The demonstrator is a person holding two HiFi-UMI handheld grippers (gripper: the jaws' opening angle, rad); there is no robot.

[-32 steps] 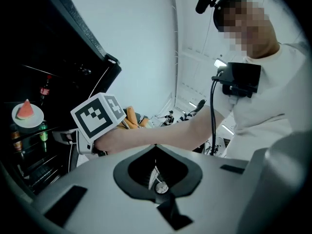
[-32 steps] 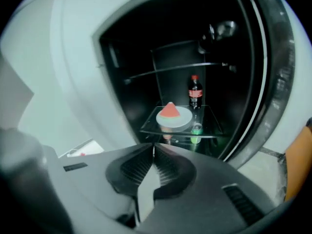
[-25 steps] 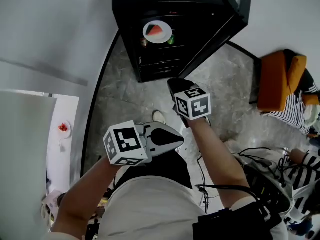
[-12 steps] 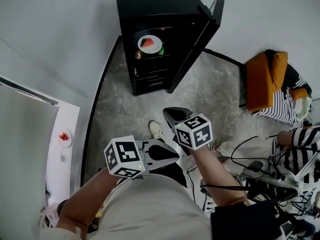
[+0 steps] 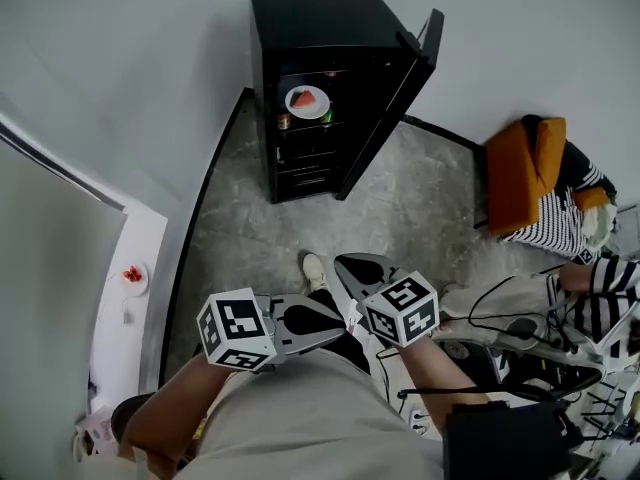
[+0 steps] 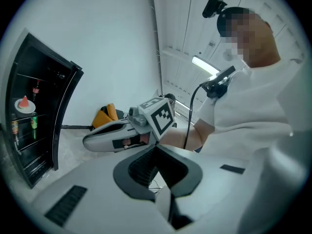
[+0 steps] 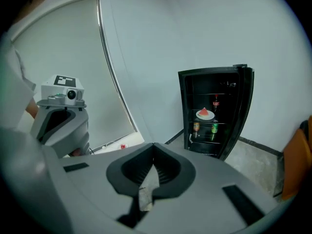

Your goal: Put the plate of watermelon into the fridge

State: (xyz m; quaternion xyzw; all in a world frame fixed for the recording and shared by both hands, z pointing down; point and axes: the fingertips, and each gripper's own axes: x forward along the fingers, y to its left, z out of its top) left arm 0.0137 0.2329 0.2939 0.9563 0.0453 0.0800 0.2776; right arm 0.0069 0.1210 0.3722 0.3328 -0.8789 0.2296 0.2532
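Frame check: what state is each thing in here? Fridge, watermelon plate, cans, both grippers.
fridge: door swung open.
plate of watermelon: resting on a shelf inside the fridge, neither gripper near it.
two cans: upright on the shelf below the plate.
left gripper: jaws shut, nothing between them.
right gripper: jaws shut, nothing between them.

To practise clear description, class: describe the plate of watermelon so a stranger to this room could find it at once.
Find the black fridge against the white wall, its door open. On an upper shelf sits a white plate bearing a red watermelon wedge; the drink cans stand on the shelf below it.
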